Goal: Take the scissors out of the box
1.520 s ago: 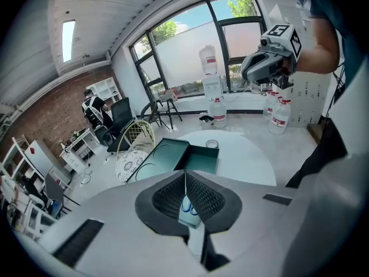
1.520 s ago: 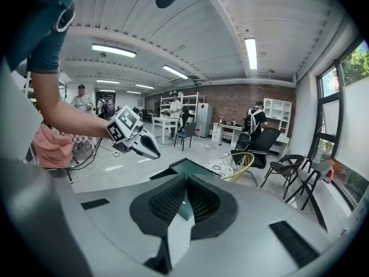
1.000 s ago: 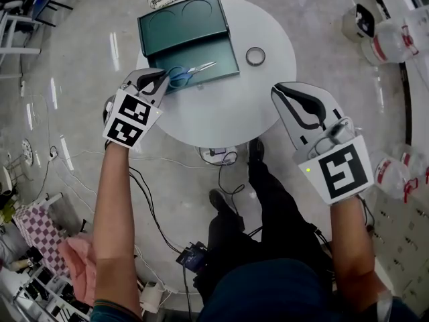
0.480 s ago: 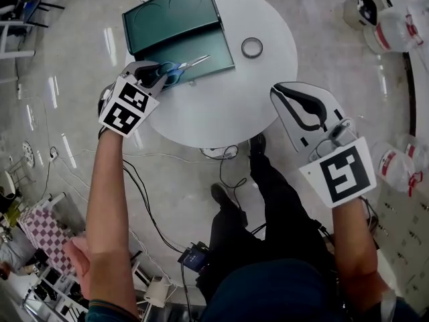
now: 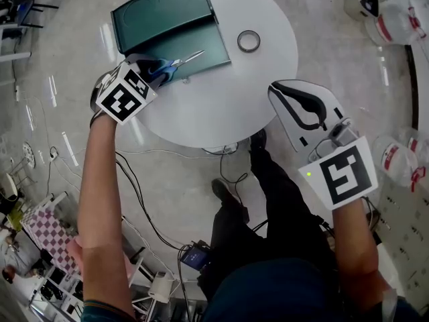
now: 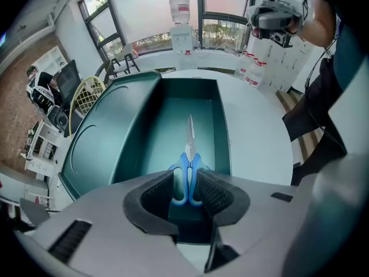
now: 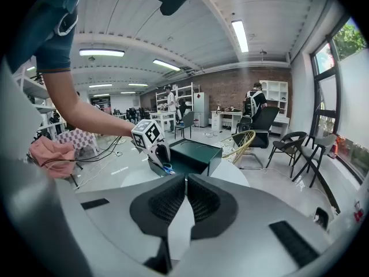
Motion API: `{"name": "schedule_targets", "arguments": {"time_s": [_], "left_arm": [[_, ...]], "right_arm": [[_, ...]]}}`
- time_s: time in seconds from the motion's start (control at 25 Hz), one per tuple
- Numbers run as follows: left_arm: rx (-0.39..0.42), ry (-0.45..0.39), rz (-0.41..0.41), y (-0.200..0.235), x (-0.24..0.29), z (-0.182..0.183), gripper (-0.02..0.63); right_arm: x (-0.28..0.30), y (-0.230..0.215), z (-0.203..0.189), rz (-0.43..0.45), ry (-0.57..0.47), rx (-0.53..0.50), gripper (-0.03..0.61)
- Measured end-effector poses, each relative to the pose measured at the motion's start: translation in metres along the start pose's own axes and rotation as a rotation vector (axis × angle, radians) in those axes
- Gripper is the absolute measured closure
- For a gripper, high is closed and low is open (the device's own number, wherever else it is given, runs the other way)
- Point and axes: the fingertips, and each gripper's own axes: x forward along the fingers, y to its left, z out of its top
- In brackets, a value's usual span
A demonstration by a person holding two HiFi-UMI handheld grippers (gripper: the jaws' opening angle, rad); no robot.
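Blue-handled scissors lie in the shallow tray of an open dark green box at the round white table's left side. My left gripper points steeply down over the handles. In the left gripper view the jaws are opening, and the pads flank the handles closely on both sides; the blades point away along the tray. My right gripper hangs off the table's right edge with nothing in it; its pads almost meet. From there the box and left gripper lie ahead.
A roll of tape lies on the table right of the box. The box's open lid lies flat behind the tray. Water bottles stand on the floor at right; cables run under the table.
My left gripper has dropped and tipped further down onto the scissors' handles. The right gripper has sunk a little. The box and scissors have stayed put.
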Motion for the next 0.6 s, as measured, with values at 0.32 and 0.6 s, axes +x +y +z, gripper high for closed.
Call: {"name": "schedule_targets", "arguments": {"time_s": [0.32, 0.6], "left_arm": [[0.083, 0.104, -0.057, 0.0, 0.018, -0.004, 0.476], [0.121, 0.212, -0.088, -0.001, 0.02, -0.015, 0.479]], "right_arm": [[0.009, -0.004, -0.01, -0.002, 0.004, 0.033, 0.538], [0.019, 0.001, -0.014, 0.002, 0.008, 0.04, 0.538]]}}
